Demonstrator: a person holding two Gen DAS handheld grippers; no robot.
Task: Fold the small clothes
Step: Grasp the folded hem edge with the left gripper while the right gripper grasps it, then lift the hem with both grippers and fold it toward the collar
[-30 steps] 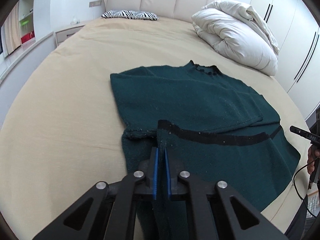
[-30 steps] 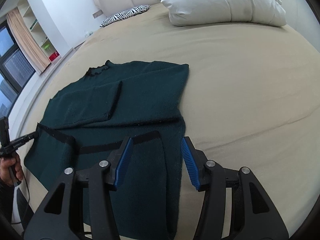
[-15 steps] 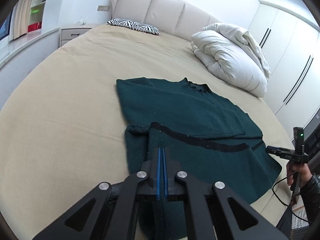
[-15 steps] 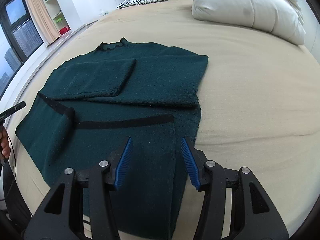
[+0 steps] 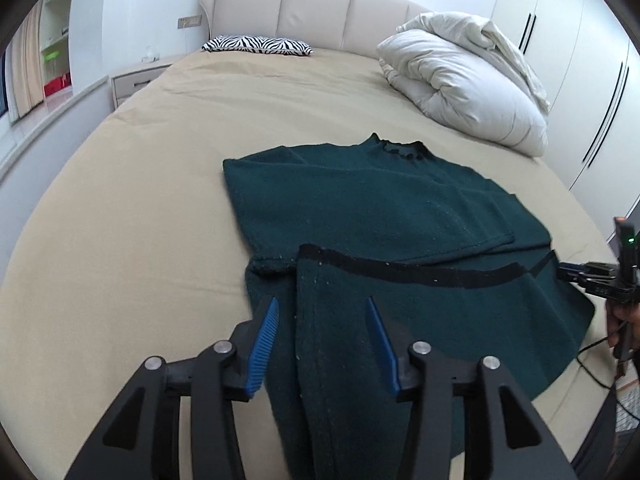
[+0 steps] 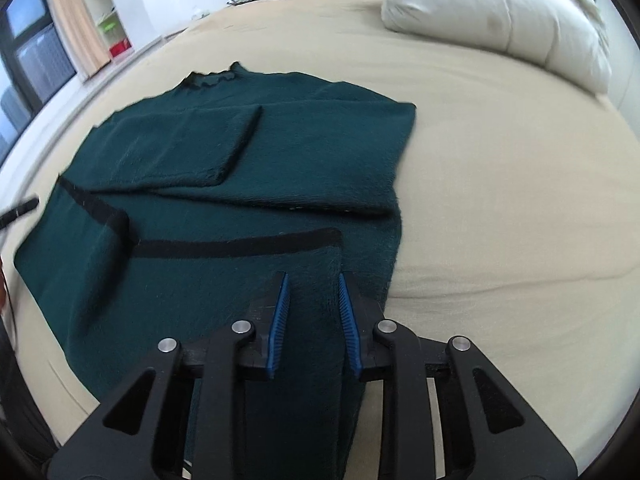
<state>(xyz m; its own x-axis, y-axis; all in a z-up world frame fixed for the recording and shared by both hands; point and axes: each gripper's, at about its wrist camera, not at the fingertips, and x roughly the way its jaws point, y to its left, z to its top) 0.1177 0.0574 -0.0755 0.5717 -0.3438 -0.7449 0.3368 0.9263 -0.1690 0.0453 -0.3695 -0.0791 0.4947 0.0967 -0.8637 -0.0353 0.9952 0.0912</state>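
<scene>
A dark green knitted garment (image 5: 400,216) lies spread on the beige bed (image 5: 140,220), neck toward the headboard at twelve o'clock. Both sleeves are already folded across the chest, and a black band (image 5: 420,274) crosses the middle. On each side a strip of the lower part is turned inward.

The left gripper (image 5: 322,340) hangs over the folded strip at six o'clock of its own view. Its jaws are opening, the blue pads standing clear of the knit, which lies between them unpressed. The right gripper (image 6: 313,316) sits low over the opposite strip; its jaws are closing, cloth between the pads, though they do not appear to press it yet.

The step in hand looks like securing the hem for the lengthwise fold toward the collar (image 5: 400,147). To do it well, the right gripper should bite both layers of the strip together, close to the near edge, so the fold does not slide open. The left should take a matching hold at the same height. Then both ought to lift evenly, keeping the band straight.

A crumpled duvet (image 5: 468,80) sits at two o'clock, well apart.
</scene>
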